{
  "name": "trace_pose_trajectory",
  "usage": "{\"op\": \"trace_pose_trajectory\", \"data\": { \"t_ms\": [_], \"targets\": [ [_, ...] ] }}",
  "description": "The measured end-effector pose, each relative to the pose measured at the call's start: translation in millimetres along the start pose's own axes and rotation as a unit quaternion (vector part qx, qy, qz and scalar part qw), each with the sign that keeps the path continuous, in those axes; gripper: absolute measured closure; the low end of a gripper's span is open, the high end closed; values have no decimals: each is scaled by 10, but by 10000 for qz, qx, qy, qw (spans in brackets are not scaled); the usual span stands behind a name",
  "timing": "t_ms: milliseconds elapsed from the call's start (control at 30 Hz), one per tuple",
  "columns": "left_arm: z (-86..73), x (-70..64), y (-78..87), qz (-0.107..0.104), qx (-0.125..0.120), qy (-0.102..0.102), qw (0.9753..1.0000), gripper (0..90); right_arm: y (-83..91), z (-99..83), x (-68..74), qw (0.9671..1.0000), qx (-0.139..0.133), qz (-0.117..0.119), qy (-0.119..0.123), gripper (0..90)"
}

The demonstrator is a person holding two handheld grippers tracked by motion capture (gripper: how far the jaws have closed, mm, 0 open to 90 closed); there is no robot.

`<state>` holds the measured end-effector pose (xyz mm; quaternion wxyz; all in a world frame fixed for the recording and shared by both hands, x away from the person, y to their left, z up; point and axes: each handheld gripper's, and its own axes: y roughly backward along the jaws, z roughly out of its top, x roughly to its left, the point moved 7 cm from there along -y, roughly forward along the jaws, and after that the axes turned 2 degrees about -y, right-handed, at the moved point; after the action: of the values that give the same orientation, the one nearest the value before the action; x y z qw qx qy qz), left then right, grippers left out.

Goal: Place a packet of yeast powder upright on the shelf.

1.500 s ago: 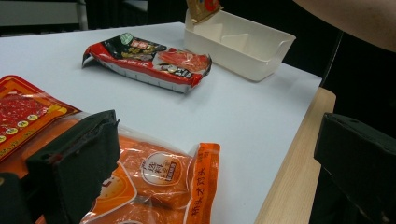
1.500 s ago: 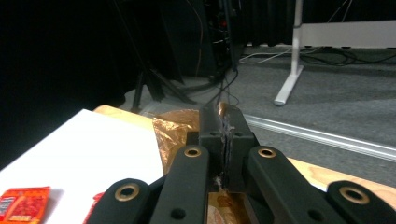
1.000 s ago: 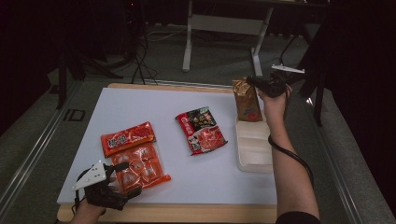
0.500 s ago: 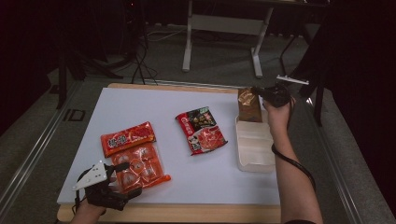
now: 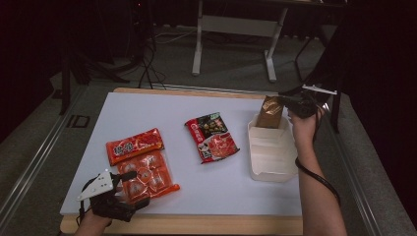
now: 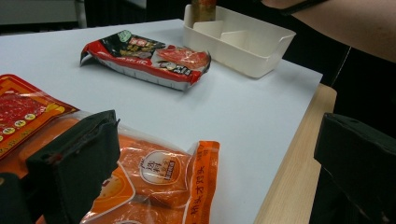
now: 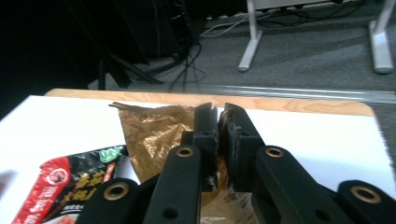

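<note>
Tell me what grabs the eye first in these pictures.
The right hand-held gripper pinches a brown-gold pouch standing upright in the far end of the white divided tray at the table's right. Bright orange-red snack packs lie at front left beside the open left hand-held gripper, and a red-and-black packet lies mid-table.

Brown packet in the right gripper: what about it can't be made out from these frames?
- Brown packet: its print is too small and blurred in the high view.
- Its lower part, right gripper view: hidden behind the right gripper, whose jaws pinch its edge.
- Whether its bottom rests in the white tray: high view, hidden by the tray wall; left gripper view, packet cut off by the top edge.
</note>
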<state>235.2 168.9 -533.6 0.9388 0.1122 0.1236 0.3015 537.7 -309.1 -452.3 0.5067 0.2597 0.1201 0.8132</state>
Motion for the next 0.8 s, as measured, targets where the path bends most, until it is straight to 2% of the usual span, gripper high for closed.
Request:
{"op": "trace_pose_trajectory", "data": {
  "t_ms": [167, 300, 400, 467, 667, 733, 800],
  "targets": [
    [0, -6, -3, -3, 8, -8, 10000, 4, 60, 33, 25, 9998, -19, -80, 160, 743],
    [-1, -6, -4, -12, 9, -5, 10000, 4, 127, 72, 100, 9994, -26, -92, 337, 590],
    [-3, -6, -5, 1, 23, -13, 10000, 4, 182, 102, 175, 9980, -129, -175, 593, 475],
    [-7, -7, -9, 9, 51, -29, 10000, 4, 230, 119, 224, 9976, -192, -219, 629, 401],
    [-32, 18, -34, 152, 192, -17, 9997, 4, 407, 153, 409, 9965, -503, -25, 663, 196],
    [-32, 27, -37, 156, 190, 49, 9997, 5, 481, 144, 478, 9961, -570, 126, 655, 148],
    [-26, 40, -37, 184, 159, 99, 9997, 4, 545, 120, 532, 9961, -568, 210, 648, 138]
  ]
}}
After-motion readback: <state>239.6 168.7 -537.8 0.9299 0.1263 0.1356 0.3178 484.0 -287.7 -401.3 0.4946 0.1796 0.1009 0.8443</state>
